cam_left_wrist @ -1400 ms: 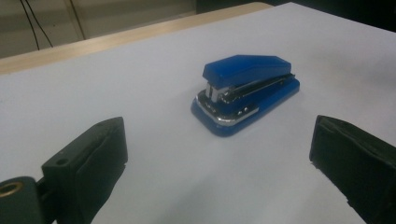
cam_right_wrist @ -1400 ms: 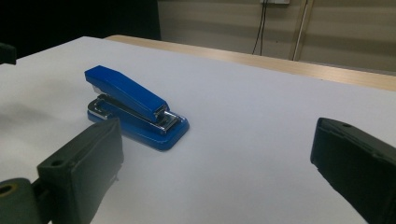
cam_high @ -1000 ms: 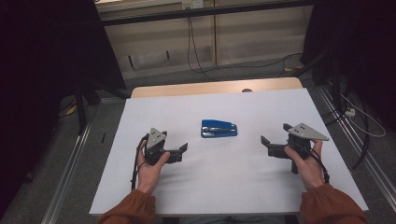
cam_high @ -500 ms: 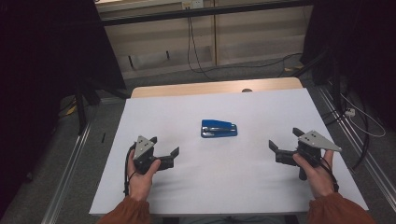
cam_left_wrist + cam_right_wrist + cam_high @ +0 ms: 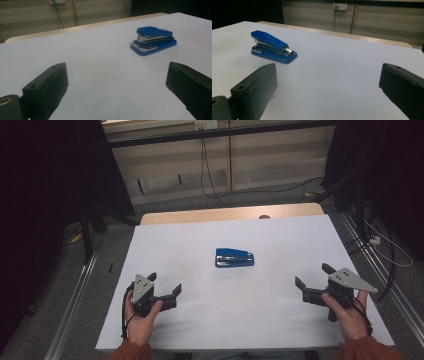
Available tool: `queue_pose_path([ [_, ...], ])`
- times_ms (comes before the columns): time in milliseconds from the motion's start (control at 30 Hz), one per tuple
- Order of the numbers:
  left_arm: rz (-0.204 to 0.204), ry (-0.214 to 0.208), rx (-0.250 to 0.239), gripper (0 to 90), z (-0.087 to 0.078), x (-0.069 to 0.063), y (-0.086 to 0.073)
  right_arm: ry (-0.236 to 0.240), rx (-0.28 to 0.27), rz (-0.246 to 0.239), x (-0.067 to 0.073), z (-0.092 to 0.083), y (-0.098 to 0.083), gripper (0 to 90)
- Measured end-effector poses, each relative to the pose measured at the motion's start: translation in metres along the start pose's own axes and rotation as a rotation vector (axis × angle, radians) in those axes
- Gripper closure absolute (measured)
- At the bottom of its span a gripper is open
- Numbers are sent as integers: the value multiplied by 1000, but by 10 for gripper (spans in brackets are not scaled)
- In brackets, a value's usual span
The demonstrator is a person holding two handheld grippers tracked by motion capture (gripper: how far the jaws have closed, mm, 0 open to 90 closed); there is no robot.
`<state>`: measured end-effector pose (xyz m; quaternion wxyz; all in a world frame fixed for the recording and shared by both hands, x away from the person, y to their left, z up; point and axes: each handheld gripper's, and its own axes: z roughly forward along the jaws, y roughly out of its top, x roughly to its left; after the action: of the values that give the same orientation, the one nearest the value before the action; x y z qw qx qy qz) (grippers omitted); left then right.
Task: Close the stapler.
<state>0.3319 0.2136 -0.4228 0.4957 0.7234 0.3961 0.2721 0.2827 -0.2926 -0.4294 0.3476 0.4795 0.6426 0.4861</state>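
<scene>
I see the blue stapler (image 5: 234,257) lying flat near the middle of the white counter (image 5: 280,320), closed and untouched. My left gripper (image 5: 166,288) sits near the counter's front left, well apart from the stapler, jaws spread wide and empty. My right gripper (image 5: 312,282) is at the front right, likewise gaping with nothing between its jaws.
</scene>
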Motion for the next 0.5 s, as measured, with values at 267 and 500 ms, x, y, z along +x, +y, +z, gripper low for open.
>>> queue_pose_path([
  [267,-21,8,0,43,-15,-1,-5,-53,-9,8,0,-11,-8,17],
  [500,-32,8,-7,43,-24,-1,-8,-75,-19,36,0,-23,-15,17],
])
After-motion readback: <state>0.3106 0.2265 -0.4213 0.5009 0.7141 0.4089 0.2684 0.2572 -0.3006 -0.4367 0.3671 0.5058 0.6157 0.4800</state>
